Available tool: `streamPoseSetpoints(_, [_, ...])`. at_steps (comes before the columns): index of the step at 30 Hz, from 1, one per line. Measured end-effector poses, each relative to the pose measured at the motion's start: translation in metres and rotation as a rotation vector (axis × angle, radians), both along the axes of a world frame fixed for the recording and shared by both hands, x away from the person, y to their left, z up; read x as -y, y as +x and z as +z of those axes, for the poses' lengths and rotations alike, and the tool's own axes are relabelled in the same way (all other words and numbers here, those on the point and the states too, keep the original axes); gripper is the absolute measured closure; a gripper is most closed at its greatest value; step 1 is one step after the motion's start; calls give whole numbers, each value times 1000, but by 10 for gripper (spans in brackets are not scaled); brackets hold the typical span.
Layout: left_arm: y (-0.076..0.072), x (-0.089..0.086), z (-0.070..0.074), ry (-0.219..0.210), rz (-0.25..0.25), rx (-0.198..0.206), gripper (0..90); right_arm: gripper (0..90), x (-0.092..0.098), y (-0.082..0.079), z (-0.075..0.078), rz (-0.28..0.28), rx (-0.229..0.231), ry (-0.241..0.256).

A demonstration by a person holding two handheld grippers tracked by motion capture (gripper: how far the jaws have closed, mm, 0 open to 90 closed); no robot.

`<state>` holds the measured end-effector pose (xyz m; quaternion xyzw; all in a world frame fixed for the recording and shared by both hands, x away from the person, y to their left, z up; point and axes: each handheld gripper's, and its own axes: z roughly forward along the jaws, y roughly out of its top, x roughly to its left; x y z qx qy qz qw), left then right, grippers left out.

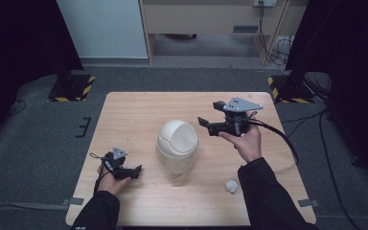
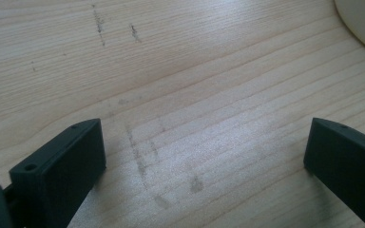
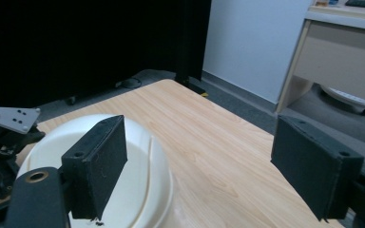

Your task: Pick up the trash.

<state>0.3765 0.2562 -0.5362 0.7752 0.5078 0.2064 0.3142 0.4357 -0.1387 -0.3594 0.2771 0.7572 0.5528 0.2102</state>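
From above, the domed white bin [image 1: 177, 147] stands mid-table between your hands, with your right gripper [image 1: 210, 124] raised just off its right and nearer than your left gripper [image 1: 133, 171]. Along the left jaws, spread wide, its rim [image 2: 361, 23] lies far right. Along the right jaws, also wide, its dome [image 3: 138, 175] sits lower left.

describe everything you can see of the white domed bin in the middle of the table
The white domed bin stands upright near the centre of the wooden table, between the two grippers and touched by neither. It looks like smooth cream plastic: a rounded dome top with a curved seam, probably a swing lid, over a paler, slightly translucent-looking lower body. In the right gripper view its dome sits just beyond the open jaws.
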Motion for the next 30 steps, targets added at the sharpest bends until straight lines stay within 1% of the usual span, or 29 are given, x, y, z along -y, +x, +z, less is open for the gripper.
streamPoseSetpoints(3, [0, 0, 0, -1, 0, 0, 0, 202, -6, 0, -5, 12, -12, 0])
streamPoseSetpoints(9, [0, 0, 0, -1, 0, 0, 0, 223, -17, -1, -18, 33, -31, -50])
streamPoseSetpoints(10, [0, 0, 0, -1, 0, 0, 0, 223, -17, -1, -18, 33, -31, -50])
streamPoseSetpoints(13, [0, 0, 0, -1, 0, 0, 0, 232, -24, -1, -26, 44, -54, -86])
streamPoseSetpoints(14, [0, 0, 0, -1, 0, 0, 0, 232, -24, -1, -26, 44, -54, -86])
streamPoseSetpoints(15, [0, 0, 0, -1, 0, 0, 0, 241, -27, -1, -30, 50, -68, -104])
streamPoseSetpoints(16, [0, 0, 0, -1, 0, 0, 0, 241, -27, -1, -30, 50, -68, -104])
streamPoseSetpoints(17, [0, 0, 0, -1, 0, 0, 0, 253, -30, -2, -34, 62, -78, -117])
streamPoseSetpoints(18, [0, 0, 0, -1, 0, 0, 0, 255, -31, -2, -35, 63, -83, -117])
streamPoseSetpoints(22, [0, 0, 0, -1, 0, 0, 0, 262, -34, -2, -41, 71, -93, -150])
streamPoseSetpoints(30, [0, 0, 0, -1, 0, 0, 0, 265, -37, -1, -47, 71, -110, -181])
